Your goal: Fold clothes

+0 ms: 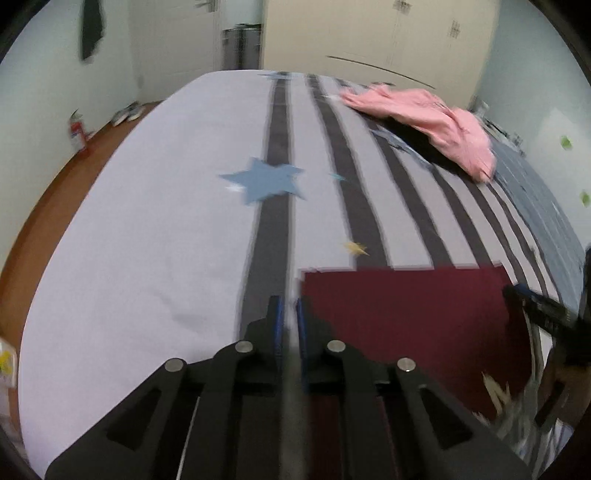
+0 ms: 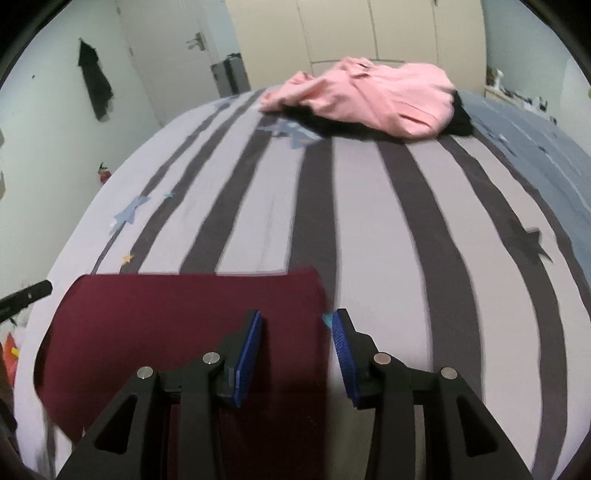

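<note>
**Maroon garment flat on striped bed, both grippers at its near edge**

No real containers in view; the bed (image 2: 369,229) is what carries everything. On it: the maroon garment (image 2: 184,325) at the near edge, and a pink garment (image 2: 373,99) heaped at the far end, lying on top of sth black (image 2: 332,127).

Maroon garment: lies flat, smooth, no visible wrinkles. Far edge runs straight across the grey-and-dark stripes of the bed cover; its far right corner is rounded in the right wrist view. Solid dark red, no print seen. Frames are motion-blurred, so fine detail (seams, collar) can't be told.

Left gripper (image 1: 290,314): fingers nearly closed, only a narrow slit between the blue pads (image 1: 301,325). It sits at the garment's left side, approx. over the left edge where cloth meets bed cover. Can't tell if any cloth is pinched in there.

Right gripper (image 2: 297,332): fingers spread wide, nothing between them. Left pad over the maroon cloth, right pad over the bed cover just past the garment's right edge.

Rel. to the bed: a blue star (image 1: 264,182) is printed on the cover beyond the maroon garment; a cream wardrobe (image 2: 369,29) stands past the far end.
</note>
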The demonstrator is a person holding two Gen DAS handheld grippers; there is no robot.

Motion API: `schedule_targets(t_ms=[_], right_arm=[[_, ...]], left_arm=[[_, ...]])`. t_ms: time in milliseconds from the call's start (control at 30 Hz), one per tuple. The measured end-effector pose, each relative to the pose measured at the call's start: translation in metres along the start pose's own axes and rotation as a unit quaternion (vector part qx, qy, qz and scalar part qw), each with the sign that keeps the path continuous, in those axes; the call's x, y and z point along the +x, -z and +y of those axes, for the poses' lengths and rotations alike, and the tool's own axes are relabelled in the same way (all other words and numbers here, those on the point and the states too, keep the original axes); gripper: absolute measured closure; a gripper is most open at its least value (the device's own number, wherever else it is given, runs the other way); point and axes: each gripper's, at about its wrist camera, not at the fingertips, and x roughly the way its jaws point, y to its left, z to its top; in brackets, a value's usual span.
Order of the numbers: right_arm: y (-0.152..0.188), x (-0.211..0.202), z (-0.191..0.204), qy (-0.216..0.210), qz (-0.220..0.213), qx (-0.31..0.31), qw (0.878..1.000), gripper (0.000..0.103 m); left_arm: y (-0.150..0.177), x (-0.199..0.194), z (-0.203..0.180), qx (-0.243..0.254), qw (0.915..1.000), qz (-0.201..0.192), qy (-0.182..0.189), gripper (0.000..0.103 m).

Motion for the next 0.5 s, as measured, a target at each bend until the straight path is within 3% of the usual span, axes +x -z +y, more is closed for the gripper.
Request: schedule_targets(t_ms=[100,333,400,500], right_arm=[[0.012,-0.013,-0.016,0.004,0.007,0.006,1.0,0.06],[0.031,-0.03,-0.059,0.036,0.032,0.02,0.999,0.059],[0.031,-0.036,-0.067,0.025,0.03,0.041,0.998,0.059],[0.026,-0.043,-0.063,-0.019,0.027,0.056,0.998,0.059]], left_arm=[[0.013,0.004,-0.005,0.004,0.9998,0.02,0.008,0.087],[0.041,0.007,0.041,-0.038,0.995,0.063,-0.068,0.08],[0.044,-0.003,0.057,-0.074,0.9936,0.065,-0.055,0.08],[0.044,-0.022,0.056,-0.072,0.9964,0.04,-0.018,0.077]])
